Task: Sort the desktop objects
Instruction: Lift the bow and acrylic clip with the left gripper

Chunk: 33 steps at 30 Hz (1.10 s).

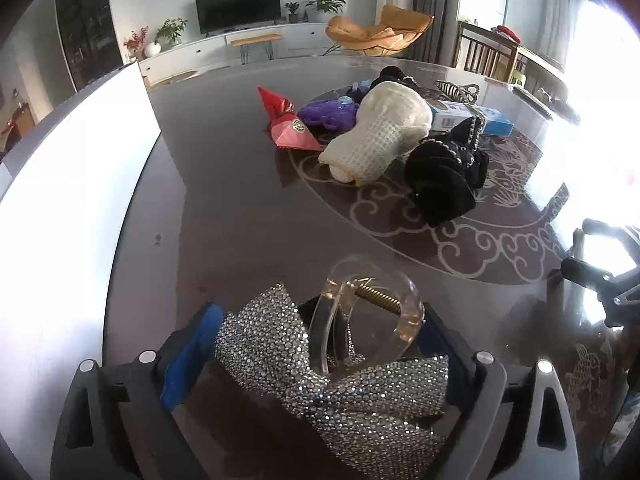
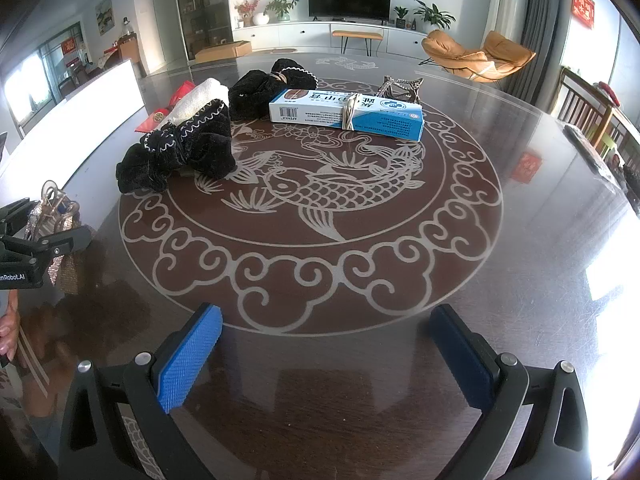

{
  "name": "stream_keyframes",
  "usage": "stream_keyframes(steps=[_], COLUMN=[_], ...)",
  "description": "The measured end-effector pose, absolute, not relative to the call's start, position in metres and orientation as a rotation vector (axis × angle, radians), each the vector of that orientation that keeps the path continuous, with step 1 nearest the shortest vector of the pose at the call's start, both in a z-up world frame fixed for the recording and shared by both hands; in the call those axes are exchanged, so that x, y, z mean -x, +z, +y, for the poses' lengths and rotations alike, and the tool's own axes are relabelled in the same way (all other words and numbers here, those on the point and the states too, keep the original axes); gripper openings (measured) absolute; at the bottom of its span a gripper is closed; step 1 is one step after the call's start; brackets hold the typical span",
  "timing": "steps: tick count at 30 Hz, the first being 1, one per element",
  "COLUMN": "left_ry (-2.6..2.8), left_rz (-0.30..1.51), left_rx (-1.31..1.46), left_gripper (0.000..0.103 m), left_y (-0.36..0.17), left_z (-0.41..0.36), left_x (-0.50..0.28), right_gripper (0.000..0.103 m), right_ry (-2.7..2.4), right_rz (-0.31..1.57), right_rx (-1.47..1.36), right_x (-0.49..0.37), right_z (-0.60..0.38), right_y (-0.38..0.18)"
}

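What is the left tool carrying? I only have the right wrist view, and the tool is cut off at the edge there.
Observer: A sparkly silver bow sits between the fingers of the left tool. The jaws stand wide.
Operator: Is it gripped?
Observer: I cannot tell. The bow reaches the left pad, but a clear hair clip with a metal spring, standing on top of the bow, hides the other side.
Operator: Anything in the pile that I am missing?
Observer: Yes, a purple hair tie lies between the red packet and the cream cloth.
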State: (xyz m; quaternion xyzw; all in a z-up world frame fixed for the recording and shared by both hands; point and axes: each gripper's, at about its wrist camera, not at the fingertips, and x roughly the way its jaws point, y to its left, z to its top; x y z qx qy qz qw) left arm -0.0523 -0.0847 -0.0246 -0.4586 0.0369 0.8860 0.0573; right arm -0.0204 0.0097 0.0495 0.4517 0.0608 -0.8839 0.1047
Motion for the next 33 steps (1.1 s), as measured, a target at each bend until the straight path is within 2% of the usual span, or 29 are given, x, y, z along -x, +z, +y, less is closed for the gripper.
stream_keyframes(steps=[13, 33], left_ry=[2.691, 2.691], left_rz=[0.103, 0.101], left_rx=[1.412, 1.416], left_gripper=[0.103, 0.103], left_y=[-0.0273, -0.0282], left_z=[-0.0853, -0.0855], left_x=[0.0523, 0.0524], right_gripper=[0.103, 0.103], right_ry=[-2.606, -2.606], right_rz=[0.179, 0.179], right_rx=[-1.332, -1.331], right_x=[0.0203, 0.0198], right_z=[0.0103, 0.0102], right_y=[0.0497, 0.05])
